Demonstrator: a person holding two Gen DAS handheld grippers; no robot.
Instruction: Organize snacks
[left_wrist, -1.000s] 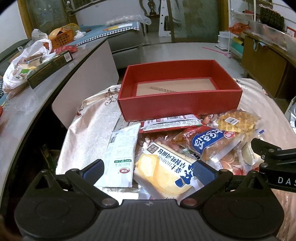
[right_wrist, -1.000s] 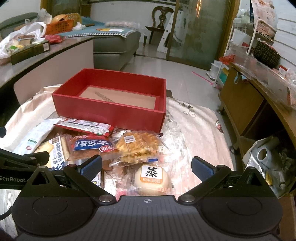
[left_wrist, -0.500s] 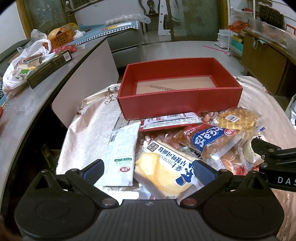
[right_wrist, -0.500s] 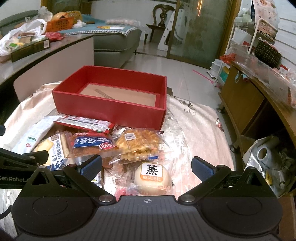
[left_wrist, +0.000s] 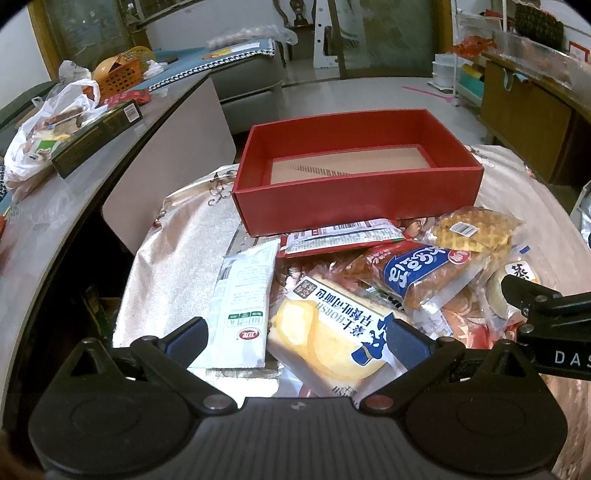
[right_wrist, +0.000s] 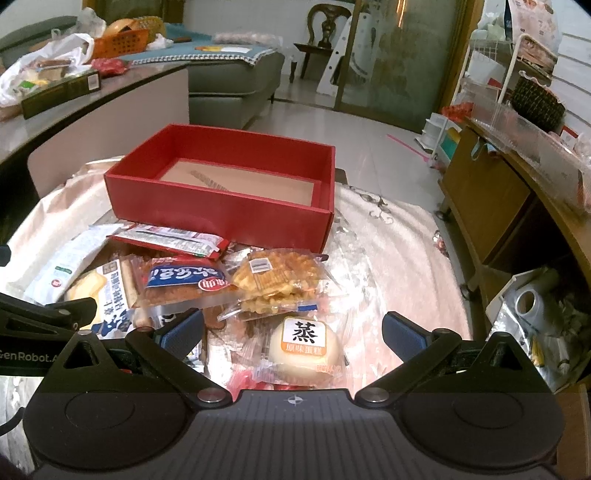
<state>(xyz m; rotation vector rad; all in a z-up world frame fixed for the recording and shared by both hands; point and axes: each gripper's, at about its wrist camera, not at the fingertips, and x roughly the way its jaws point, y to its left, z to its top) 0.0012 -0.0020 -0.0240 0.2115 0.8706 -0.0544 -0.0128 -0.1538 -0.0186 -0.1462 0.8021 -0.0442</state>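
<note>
While the snack packets (left_wrist: 369, 280) lay heaped on the cloth-covered table (left_wrist: 173, 266) just before the red box (left_wrist: 354, 199), the left gripper (left_wrist: 295, 338) and right gripper (right_wrist: 293, 330) hovered over them, both spread wide and gripping nothing.

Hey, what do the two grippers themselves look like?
Both match: the left gripper and right gripper have matte black ribbed bodies, round caps, silver pivot bolts, angular black linkages and blue-padded fingers. White lettering marks their sides: "DAS" on the right one, "GenRobot" on the left. No cables or sleeves show.
</note>
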